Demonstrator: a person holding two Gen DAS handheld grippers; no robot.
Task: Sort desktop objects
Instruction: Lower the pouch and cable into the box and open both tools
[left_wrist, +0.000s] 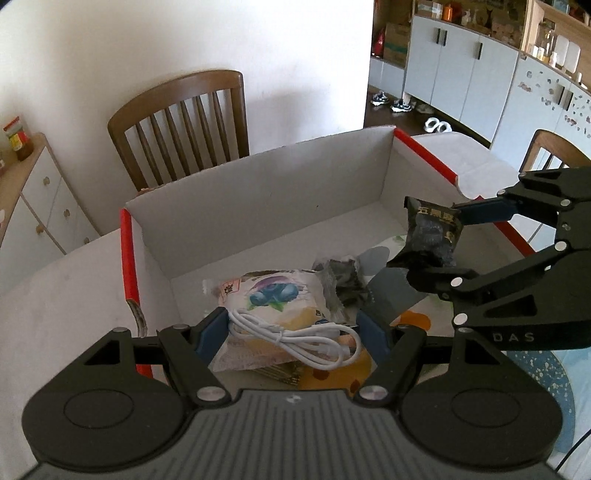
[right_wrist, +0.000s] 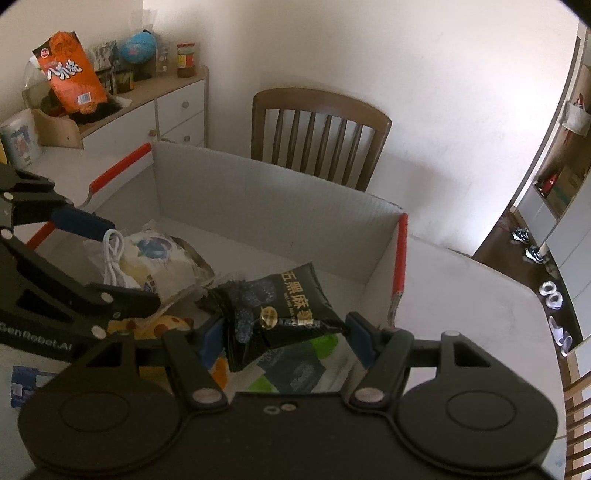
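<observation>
Fingers of the right gripper (right_wrist: 286, 334) pinch a black snack packet (right_wrist: 280, 310) above the white box (right_wrist: 280, 206), its long axis running across between the pads, gold characters reading "五黑麻薯" along its upper edge. The left gripper (left_wrist: 293, 332) stands spread around a coiled white cable (left_wrist: 295, 336) lying on a blueberry-printed pouch (left_wrist: 273, 295) inside the box. "GenRobot.AI" marks the left gripper's body.
</observation>
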